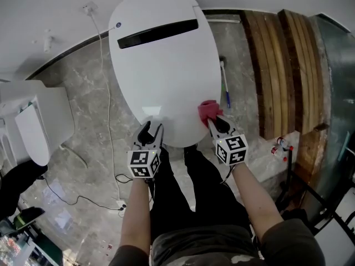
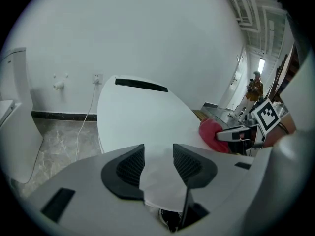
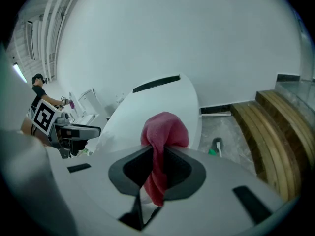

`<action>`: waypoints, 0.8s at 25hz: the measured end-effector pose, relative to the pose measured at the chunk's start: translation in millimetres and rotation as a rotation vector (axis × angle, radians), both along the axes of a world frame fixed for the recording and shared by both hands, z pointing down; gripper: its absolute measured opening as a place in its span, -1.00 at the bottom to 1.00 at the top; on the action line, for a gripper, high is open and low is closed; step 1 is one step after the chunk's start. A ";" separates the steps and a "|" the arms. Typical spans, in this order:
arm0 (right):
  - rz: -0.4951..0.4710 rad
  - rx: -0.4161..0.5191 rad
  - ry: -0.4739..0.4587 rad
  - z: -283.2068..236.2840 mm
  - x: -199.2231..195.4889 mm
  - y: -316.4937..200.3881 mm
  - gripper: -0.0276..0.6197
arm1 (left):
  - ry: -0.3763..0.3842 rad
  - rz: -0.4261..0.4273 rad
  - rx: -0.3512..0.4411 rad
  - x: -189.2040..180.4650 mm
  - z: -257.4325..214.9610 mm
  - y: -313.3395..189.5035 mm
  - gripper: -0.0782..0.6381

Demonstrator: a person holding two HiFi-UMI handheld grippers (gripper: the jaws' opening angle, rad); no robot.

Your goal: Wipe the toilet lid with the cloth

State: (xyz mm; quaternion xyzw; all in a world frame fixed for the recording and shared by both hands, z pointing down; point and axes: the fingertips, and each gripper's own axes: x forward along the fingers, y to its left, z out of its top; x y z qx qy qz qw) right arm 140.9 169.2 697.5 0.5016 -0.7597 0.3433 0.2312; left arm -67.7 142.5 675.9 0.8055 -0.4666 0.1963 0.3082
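Now | right gripper (image 1: 215, 122): clamped on red cloth (image 1: 206, 110), at toilet lid (image 1: 166, 71) front rim | left gripper (image 1: 151, 131): jaws apart, empty

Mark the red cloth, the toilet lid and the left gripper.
red cloth (image 3: 165, 127): right gripper view, the bunched top above the jaws.
toilet lid (image 1: 166, 71): head view, bare middle of its white top.
left gripper (image 1: 153, 128): head view, midway between its fingertips.

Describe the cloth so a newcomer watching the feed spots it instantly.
Find the big white oval toilet lid. At its near right edge is a bunched red cloth, pinched in the right gripper. Nothing else by the lid is red; the left gripper is empty.
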 end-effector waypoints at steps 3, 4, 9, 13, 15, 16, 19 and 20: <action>0.001 -0.030 0.017 8.4 1.1 0.3 -0.78 | 0.003 0.001 -0.028 1.0 8.1 0.0 -0.22; 0.000 -0.039 0.028 9.6 0.9 -0.3 -0.78 | 0.006 -0.003 -0.030 0.7 8.2 -0.4 -0.22; 0.016 -0.045 0.035 -13.3 -1.3 -4.7 -0.78 | 0.027 -0.017 0.004 1.4 -23.3 -6.8 -0.22; 0.021 0.007 -0.009 -59.8 -5.6 -20.9 -0.78 | 0.027 -0.001 0.040 6.3 -62.0 -20.4 -0.22; 0.013 0.044 -0.033 -83.1 -8.5 -35.0 -0.78 | 0.025 -0.002 0.064 8.9 -80.4 -34.0 -0.22; 0.004 0.061 -0.039 -93.0 -10.9 -42.8 -0.78 | 0.031 -0.007 0.081 9.4 -90.0 -42.1 -0.22; -0.023 0.102 -0.041 -113.0 -23.9 -70.9 -0.78 | 0.052 -0.015 0.136 3.7 -113.9 -69.4 -0.22; -0.028 0.112 -0.041 -117.2 -29.3 -80.5 -0.78 | 0.054 -0.014 0.148 0.2 -117.9 -77.7 -0.22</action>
